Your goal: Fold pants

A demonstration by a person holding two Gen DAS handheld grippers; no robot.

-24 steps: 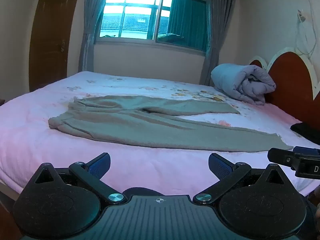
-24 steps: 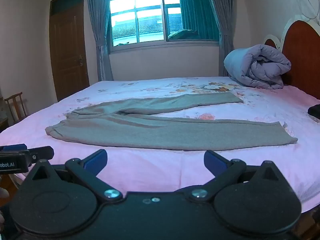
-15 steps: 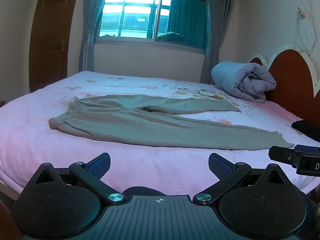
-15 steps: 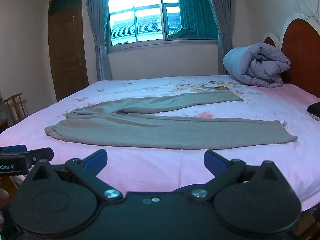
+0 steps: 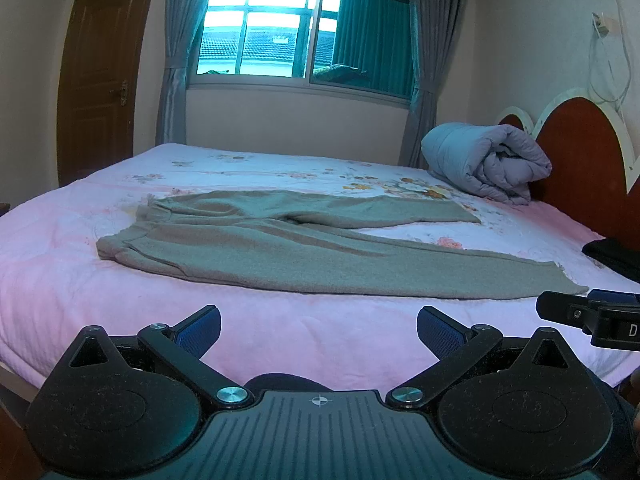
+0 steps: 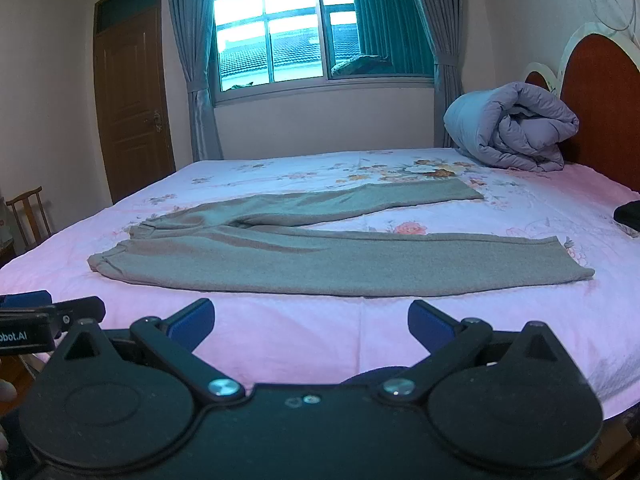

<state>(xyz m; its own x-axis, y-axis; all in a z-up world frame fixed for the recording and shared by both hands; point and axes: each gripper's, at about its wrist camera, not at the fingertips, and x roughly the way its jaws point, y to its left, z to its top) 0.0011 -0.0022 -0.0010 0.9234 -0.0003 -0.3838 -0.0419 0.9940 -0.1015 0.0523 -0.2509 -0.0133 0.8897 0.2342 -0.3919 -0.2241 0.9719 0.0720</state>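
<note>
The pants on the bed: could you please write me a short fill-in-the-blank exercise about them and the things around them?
1. The grey pants lie spread flat on the ____ sheet.
2. The rolled-up quilt sits by the ____.
3. Both the left gripper and the right gripper are ____ and hold nothing.
4. The two pant legs point toward the ____ of both views.

Missing words: pink; headboard; open; right

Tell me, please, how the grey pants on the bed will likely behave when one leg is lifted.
The pants lie flat with soft creases, so they are probably floppy and will drape. The knit looks fuzzy, so it should grip rather than slip on the pink sheet.
</note>
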